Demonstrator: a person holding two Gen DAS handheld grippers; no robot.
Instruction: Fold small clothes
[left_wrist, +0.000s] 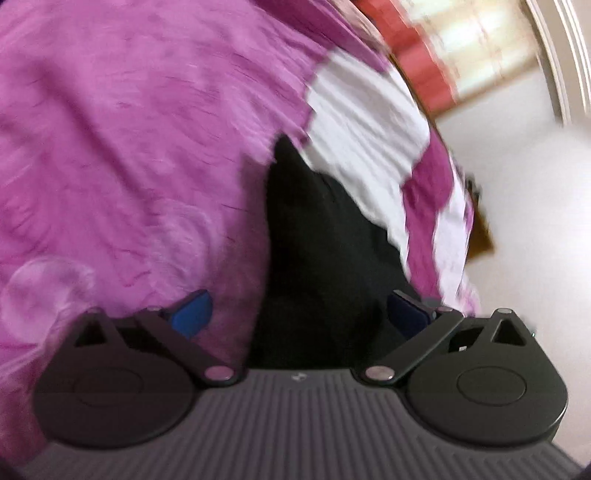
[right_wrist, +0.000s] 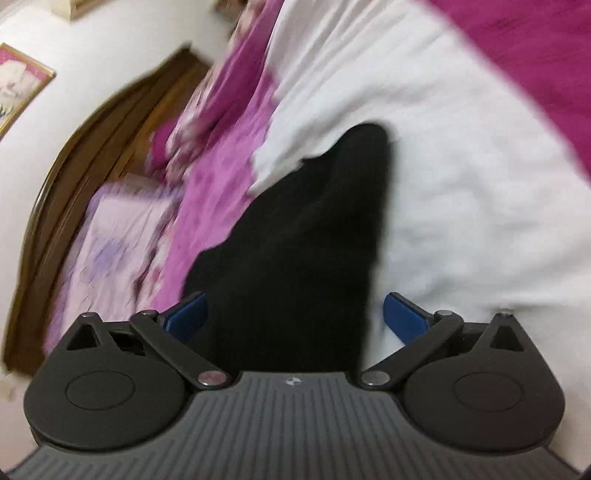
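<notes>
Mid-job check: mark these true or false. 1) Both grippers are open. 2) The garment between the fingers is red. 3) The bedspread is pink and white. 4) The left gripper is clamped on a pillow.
1) True: the left gripper and right gripper both show blue pads spread wide.
2) False: the dark fabric garment is black.
3) True: the pink and white patterned bedspread lies beneath.
4) False: its jaws are open, the garment lying between them.

Bed (right_wrist: 461, 166): covered by a bedspread (left_wrist: 129, 147) in magenta-pink and white panels. One black garment (right_wrist: 295, 240) lies on it across the pink-white boundary. Pale lilac pillow (right_wrist: 118, 236) by the wooden headboard (right_wrist: 74, 166).
</notes>
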